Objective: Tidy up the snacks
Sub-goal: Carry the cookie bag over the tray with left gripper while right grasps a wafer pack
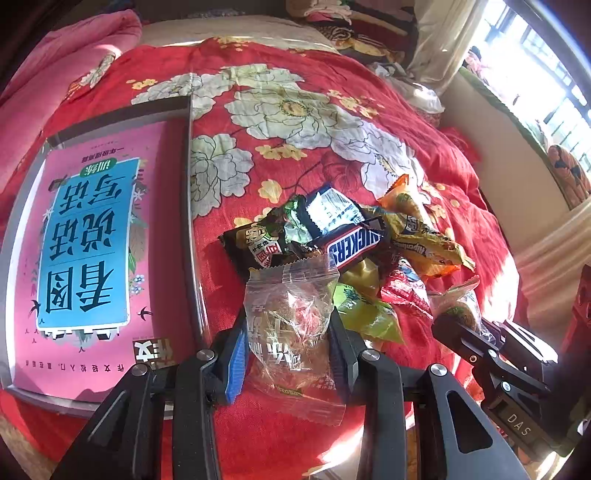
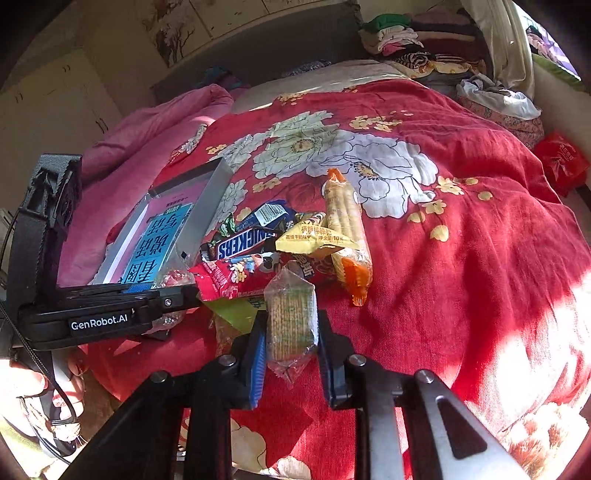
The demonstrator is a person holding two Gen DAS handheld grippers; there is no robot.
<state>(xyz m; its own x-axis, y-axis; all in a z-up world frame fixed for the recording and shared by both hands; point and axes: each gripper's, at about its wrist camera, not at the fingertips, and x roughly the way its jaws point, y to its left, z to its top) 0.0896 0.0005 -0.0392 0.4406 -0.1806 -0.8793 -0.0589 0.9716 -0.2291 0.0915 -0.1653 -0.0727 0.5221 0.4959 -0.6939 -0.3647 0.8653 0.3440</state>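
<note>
My left gripper [image 1: 288, 334] is shut on a clear packet with a brown cake inside [image 1: 291, 295], lifted just off the snack pile. My right gripper [image 2: 291, 326] is shut on a clear packet of round crackers [image 2: 291, 317], held upright above the bedspread. The pile behind holds a Snickers bar [image 1: 354, 245] [image 2: 240, 243], a dark packet [image 1: 258, 247], a green packet [image 1: 365, 310], a red packet [image 2: 229, 278] and a long biscuit pack with orange ends [image 2: 347, 229]. Left of the pile lies a clear tray [image 1: 190, 166] [image 2: 218, 184] with a pink book [image 1: 92, 236].
Everything rests on a bed with a red floral bedspread [image 1: 295, 122]. A pink quilt [image 2: 147, 125] lies beyond the tray, folded clothes [image 2: 406, 33] are stacked at the head, and a red bag [image 2: 561, 162] sits off the right side. A hand [image 2: 40, 387] holds the left gripper's handle.
</note>
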